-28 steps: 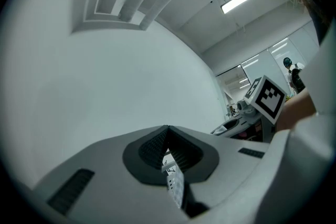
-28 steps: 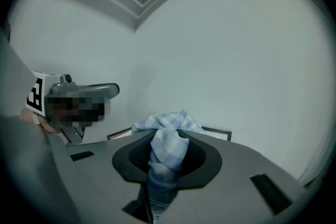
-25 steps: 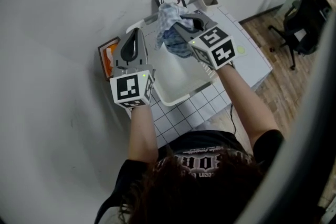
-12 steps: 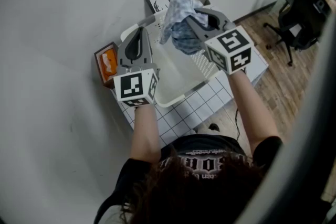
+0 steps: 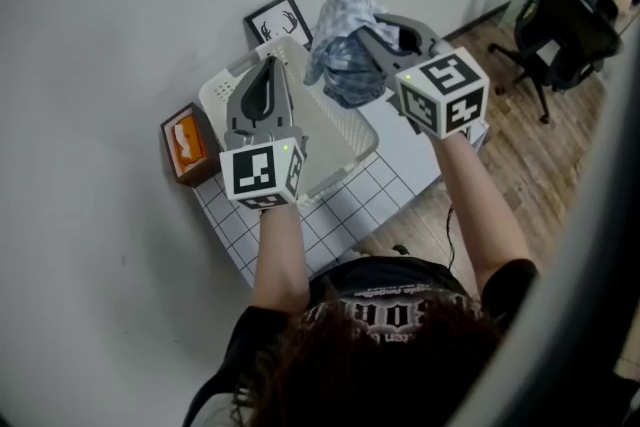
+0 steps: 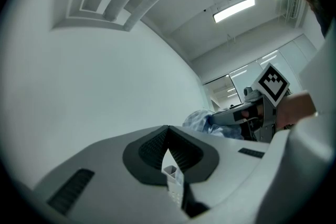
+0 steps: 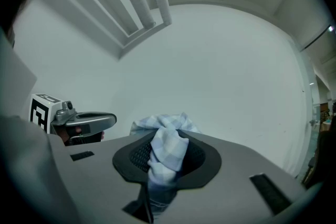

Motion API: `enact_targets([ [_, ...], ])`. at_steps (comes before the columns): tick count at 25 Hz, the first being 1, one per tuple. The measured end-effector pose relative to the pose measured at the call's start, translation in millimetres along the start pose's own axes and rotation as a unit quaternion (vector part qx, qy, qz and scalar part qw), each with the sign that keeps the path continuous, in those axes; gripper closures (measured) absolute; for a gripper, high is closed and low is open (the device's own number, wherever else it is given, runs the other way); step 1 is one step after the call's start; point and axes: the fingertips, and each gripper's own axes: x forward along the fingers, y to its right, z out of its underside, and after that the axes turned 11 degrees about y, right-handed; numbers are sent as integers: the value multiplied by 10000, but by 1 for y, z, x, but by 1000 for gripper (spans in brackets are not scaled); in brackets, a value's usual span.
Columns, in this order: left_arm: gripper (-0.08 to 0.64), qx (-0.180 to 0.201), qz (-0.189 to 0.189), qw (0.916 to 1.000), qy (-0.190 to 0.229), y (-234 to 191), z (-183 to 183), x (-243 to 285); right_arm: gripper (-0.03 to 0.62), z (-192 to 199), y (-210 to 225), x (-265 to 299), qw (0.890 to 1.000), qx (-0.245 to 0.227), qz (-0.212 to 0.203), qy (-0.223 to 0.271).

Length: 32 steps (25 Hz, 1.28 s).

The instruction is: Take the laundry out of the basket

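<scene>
A white laundry basket (image 5: 338,131) stands on a white grid-patterned table (image 5: 335,210). My right gripper (image 5: 362,33) is shut on a bunched blue checked cloth (image 5: 342,55) and holds it up above the basket's far right corner. In the right gripper view the cloth (image 7: 167,150) is pinched between the dark pads and spills out over the tips. My left gripper (image 5: 265,65) hovers over the basket's left side with its jaws shut and empty (image 6: 168,131). The left gripper view shows the cloth (image 6: 202,120) beside it. What lies inside the basket is largely hidden.
A framed picture (image 5: 275,21) leans against the wall behind the basket. An orange box (image 5: 186,143) sits at the table's left end. An office chair (image 5: 572,23) stands on the wooden floor at the far right. The wall is close behind the table.
The right gripper has lifted the cloth up and clear of the basket. The left gripper has stayed over the basket's left side. The head camera has shifted.
</scene>
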Motion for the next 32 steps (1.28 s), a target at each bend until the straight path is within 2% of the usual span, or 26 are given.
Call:
enact_targets([
  [4, 561, 20, 85, 10000, 5, 51, 3, 42, 503, 3, 61, -25, 9999, -10, 92, -53],
  [15, 561, -157, 404, 9991, -16, 139, 17, 73, 503, 17, 138, -93, 9982, 38, 579, -180],
  [22, 561, -254, 565, 9981, -28, 183, 27, 91, 503, 25, 175, -129, 9962, 38, 846, -212],
  [32, 561, -462, 757, 9958, -212, 229, 54, 101, 503, 52, 203, -162, 9929, 212, 1135, -281],
])
